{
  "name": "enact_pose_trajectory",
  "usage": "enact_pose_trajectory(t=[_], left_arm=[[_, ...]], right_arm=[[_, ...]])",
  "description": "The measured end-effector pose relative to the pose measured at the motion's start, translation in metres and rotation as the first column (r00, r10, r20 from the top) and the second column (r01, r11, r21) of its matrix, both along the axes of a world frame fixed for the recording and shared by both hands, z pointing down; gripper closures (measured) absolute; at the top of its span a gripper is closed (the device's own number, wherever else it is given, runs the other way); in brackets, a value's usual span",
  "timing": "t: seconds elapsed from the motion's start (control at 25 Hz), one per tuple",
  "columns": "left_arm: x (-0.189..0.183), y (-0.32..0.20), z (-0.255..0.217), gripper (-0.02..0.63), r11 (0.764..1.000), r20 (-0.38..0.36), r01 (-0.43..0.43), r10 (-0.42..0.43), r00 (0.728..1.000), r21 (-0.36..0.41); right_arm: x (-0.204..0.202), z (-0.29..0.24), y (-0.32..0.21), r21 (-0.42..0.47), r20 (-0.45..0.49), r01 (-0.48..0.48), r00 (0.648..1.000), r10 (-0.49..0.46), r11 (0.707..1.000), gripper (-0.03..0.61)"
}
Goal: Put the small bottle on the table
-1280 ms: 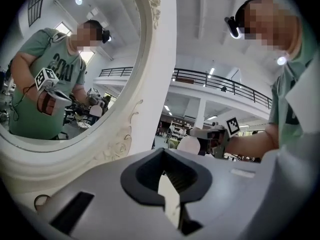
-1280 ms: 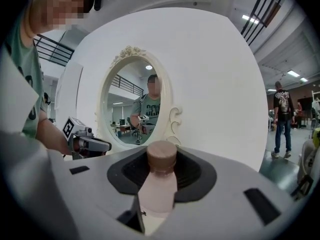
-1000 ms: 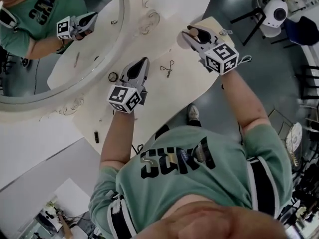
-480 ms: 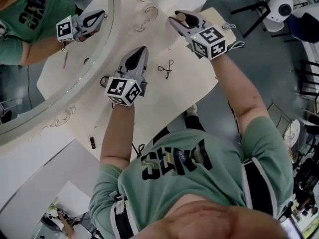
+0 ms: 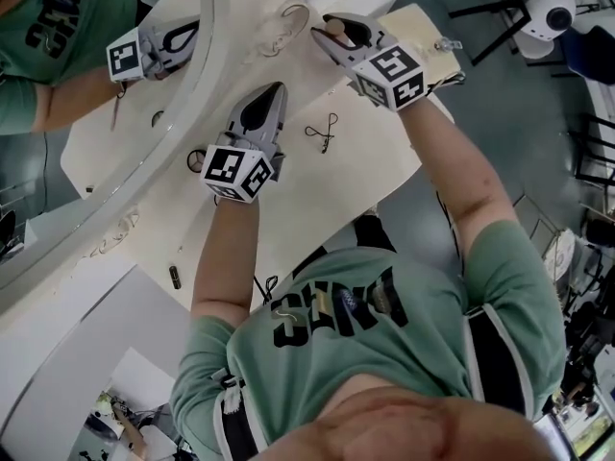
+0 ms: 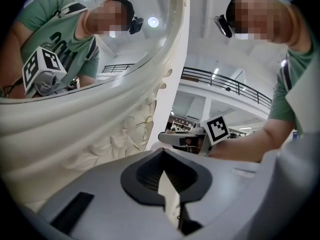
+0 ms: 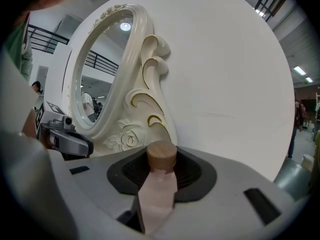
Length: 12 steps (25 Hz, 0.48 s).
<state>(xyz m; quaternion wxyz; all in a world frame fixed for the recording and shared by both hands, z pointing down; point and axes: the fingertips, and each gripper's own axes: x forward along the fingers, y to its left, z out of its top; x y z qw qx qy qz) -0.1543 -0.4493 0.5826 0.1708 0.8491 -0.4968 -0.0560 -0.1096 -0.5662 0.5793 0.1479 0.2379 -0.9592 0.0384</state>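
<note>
Lower center of right gripper view, right gripper (image 7: 161, 171) clamps small bottle (image 7: 160, 186), base hidden by jaws. Left gripper (image 5: 277, 92) closed, empty, head view center. Both moved farther over table (image 5: 370, 166) toward mirror (image 5: 216, 46), upper left, since earlier.

**Dressing-table set inside a large hall**

Reads as a staged set in a studio or lab hall, not a lived-in home. Cream worktop (image 5: 356, 166) with an eyelash curler (image 5: 325, 131) lying on it, backed by an ornate oval mirror (image 7: 127, 64) with carved scrolls and gilt edging, set against a plain white wall panel (image 7: 225, 84). Around that, bare grey floor (image 5: 519, 94) and a tripod (image 5: 551, 10) topped with a white rounded device. Higher up, a balcony rail (image 6: 230, 86) on an upper level and strip lights (image 7: 300, 70) on a tall ceiling.
</note>
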Motion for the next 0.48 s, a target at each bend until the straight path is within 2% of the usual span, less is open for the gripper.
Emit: enact_pose_trajectory(t=[0.48], left_arm=[[-0.005,-0.003,0.004,0.606,1.000,-0.015,-0.002,0.001,1.000,-0.005]], right_arm=[[-0.015,0.018,0.008,0.004,-0.023,0.045,0.999,-0.045,0.999,0.463]])
